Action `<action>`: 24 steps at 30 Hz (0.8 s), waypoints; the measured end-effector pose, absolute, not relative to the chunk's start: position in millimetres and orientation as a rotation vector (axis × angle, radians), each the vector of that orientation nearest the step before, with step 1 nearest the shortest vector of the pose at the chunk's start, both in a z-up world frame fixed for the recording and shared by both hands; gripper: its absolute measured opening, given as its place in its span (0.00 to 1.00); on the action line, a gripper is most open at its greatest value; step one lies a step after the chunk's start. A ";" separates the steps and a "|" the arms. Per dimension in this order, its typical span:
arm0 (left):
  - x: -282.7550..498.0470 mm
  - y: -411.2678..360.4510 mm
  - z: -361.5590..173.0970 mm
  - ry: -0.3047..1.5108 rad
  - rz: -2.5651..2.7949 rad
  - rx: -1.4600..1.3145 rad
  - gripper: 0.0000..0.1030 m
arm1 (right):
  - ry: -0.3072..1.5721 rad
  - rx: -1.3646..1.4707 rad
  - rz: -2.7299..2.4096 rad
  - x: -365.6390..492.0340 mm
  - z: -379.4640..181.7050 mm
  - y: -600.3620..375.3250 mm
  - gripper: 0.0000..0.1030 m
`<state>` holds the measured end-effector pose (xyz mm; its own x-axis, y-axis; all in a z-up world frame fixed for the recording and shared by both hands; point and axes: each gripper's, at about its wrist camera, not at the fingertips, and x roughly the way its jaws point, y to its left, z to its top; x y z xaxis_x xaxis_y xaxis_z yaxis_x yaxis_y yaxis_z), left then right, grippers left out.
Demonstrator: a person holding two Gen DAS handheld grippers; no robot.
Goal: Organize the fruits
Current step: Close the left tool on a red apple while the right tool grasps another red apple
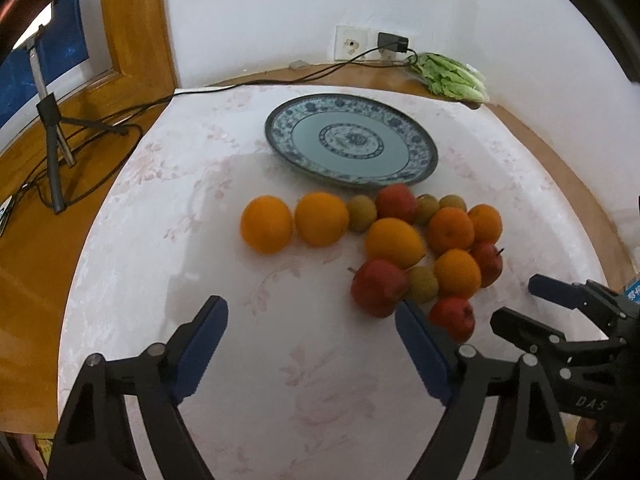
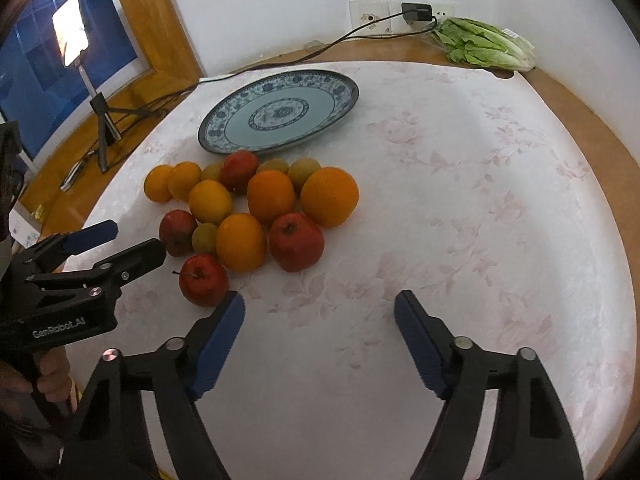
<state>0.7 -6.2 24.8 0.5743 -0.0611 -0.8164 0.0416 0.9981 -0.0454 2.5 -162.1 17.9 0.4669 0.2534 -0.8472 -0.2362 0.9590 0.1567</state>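
Both sets of jaws stand wide with nothing between them. The left gripper (image 1: 312, 308) hangs over bare cloth near the front edge of the surface (image 1: 132, 264), its right finger just beside a red apple (image 1: 378, 286) at the near end of the fruit pile; from this angle I can't quite say whether they touch. The right gripper (image 2: 320, 304) is spread over the flowered cloth too, its left finger close by another red apple (image 2: 204, 280), the one nearest the front edge.

The fruit is all loose on the surface, none of it on the plate (image 1: 420, 140). That blue-and-white plate sits empty toward the back edge, and the pile crowds right up against its near rim. Two oranges (image 1: 266, 224) sit side by side at the left end of the cluster. Behind and to the right of them lie more oranges, red apples and small greenish-brown fruits (image 1: 361, 213), packed tight and touching one another. In the right wrist view a large orange (image 2: 330, 196) marks the pile's right end, with a big red apple (image 2: 296, 242) just in front of it.

A bunch of lettuce (image 2: 486, 46) lies at the far right corner by the wall, near a plugged-in charger (image 2: 418, 12). A small tripod (image 1: 54, 148) stands off the surface at the left.
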 end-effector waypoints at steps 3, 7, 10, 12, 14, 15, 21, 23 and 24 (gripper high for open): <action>4.2 -13.0 25.5 0.954 -0.076 -0.010 0.78 | 1.031 0.031 0.312 1.9 20.6 -165.1 0.68; 8.1 -22.2 25.8 0.950 -0.101 -0.003 0.74 | 1.023 0.024 0.325 2.7 22.5 -164.8 0.63; 8.8 -26.6 23.9 0.952 -0.111 0.003 0.69 | 1.019 0.018 0.338 3.3 22.7 -164.0 0.58; 8.7 -26.2 23.8 0.952 -0.119 -0.006 0.64 | 1.016 0.015 0.347 4.1 23.0 -163.1 0.56; 8.7 -24.3 24.1 0.955 -0.129 -0.017 0.56 | 1.012 0.011 0.355 4.8 23.3 -162.4 0.53; 8.7 -23.6 24.0 0.958 -0.130 -0.021 0.54 | 1.012 0.010 0.359 5.6 23.3 -161.6 0.52; 7.2 -23.5 22.1 0.973 -0.156 -0.033 0.53 | 1.017 0.018 0.375 10.0 21.3 -158.2 0.45; 8.2 -25.1 19.6 0.975 -0.158 -0.033 0.53 | 1.019 0.019 0.377 11.0 20.2 -157.8 0.43; 8.5 -24.9 19.4 0.972 -0.161 -0.037 0.53 | 1.020 0.020 0.376 11.7 19.7 -157.5 0.43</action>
